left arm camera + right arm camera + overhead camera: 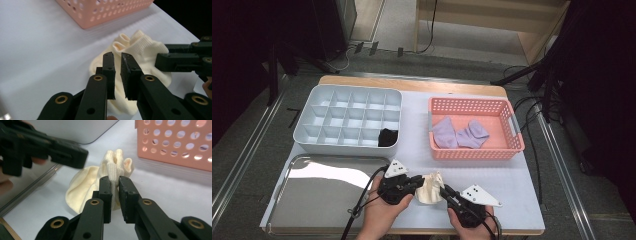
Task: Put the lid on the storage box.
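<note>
Altogether one cream sock [430,188], two grippers

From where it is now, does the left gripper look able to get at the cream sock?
Probably yes: the left gripper sits right at the cream sock, jaws nearly shut, nothing between; the right gripper pinches another part.

socks [430,188] cream | basket [472,151] pink | organizer [347,145] white | jaws black
</note>
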Demonstrator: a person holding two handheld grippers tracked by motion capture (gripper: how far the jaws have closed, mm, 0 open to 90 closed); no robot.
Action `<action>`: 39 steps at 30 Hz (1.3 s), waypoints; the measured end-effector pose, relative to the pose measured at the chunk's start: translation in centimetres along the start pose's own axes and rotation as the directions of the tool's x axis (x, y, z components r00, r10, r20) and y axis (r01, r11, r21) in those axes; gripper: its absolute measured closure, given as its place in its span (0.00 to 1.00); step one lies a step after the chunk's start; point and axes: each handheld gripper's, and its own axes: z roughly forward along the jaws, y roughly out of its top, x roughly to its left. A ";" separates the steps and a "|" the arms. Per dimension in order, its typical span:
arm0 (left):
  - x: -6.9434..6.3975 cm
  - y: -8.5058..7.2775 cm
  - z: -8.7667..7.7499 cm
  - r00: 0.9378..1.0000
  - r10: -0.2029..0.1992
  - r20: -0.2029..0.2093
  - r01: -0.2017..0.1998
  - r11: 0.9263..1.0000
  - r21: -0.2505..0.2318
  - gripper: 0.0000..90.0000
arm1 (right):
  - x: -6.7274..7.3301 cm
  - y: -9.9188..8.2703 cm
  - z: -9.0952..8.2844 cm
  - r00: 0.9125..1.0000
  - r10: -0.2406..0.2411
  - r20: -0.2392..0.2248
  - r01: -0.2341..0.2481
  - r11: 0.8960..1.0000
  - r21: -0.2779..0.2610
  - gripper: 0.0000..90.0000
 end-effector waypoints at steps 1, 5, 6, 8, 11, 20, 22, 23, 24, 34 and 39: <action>0.2 -0.1 0.0 1.000 -0.003 -0.006 0.003 1.000 0.003 0.90 | 0.1 0.0 0.2 1.000 -0.004 0.002 0.004 1.000 0.011 0.89; 0.8 -0.6 0.4 1.000 -0.012 -0.017 0.013 0.999 0.035 0.90 | 0.8 -0.1 1.0 1.000 -0.018 0.002 0.018 0.999 0.034 0.88; 0.9 -0.7 0.6 1.000 -0.011 -0.019 0.012 0.999 0.051 0.90 | 1.0 -0.1 1.3 1.000 -0.023 0.001 0.023 0.999 0.038 0.87; 0.9 -1.0 0.9 1.000 -0.012 -0.023 0.013 0.998 0.060 0.93 | 1.2 -0.1 1.6 1.000 -0.020 -0.013 0.021 0.999 0.035 0.82; 1.0 -0.9 0.7 0.999 -0.020 -0.030 0.021 0.999 0.041 0.97 | 1.6 0.1 1.7 0.997 -0.019 -0.079 0.019 1.000 0.005 0.76; 1.7 -0.6 -0.5 0.998 -0.051 -0.023 0.051 0.999 -0.010 0.93 | 0.7 0.3 -0.2 0.988 -0.001 -0.156 -0.014 0.995 -0.096 0.70; 1.7 -0.6 -0.6 0.998 -0.055 -0.011 0.054 0.998 -0.016 0.91 | -0.1 0.1 -0.6 0.990 0.038 -0.134 -0.052 0.993 -0.107 0.71; 1.7 -0.6 -0.7 0.999 -0.053 -0.006 0.053 0.998 -0.019 0.91 | -0.4 0.0 -0.7 0.991 0.059 -0.124 -0.072 0.992 -0.101 0.73; 1.6 -0.5 -0.7 0.999 -0.051 0.000 0.051 0.998 -0.022 0.90 | -0.6 -0.1 -0.6 0.992 0.069 -0.108 -0.079 0.993 -0.089 0.74; 1.1 -1.0 -0.7 0.998 -0.044 0.051 0.044 0.999 -0.002 0.79 | 0.2 -1.4 1.1 0.995 0.067 -0.078 -0.064 0.997 0.041 0.70; 1.5 -1.5 -0.8 0.996 -0.056 0.065 0.055 0.998 0.013 0.77 | 0.1 -2.1 1.3 0.992 0.101 -0.078 -0.095 0.993 0.076 0.69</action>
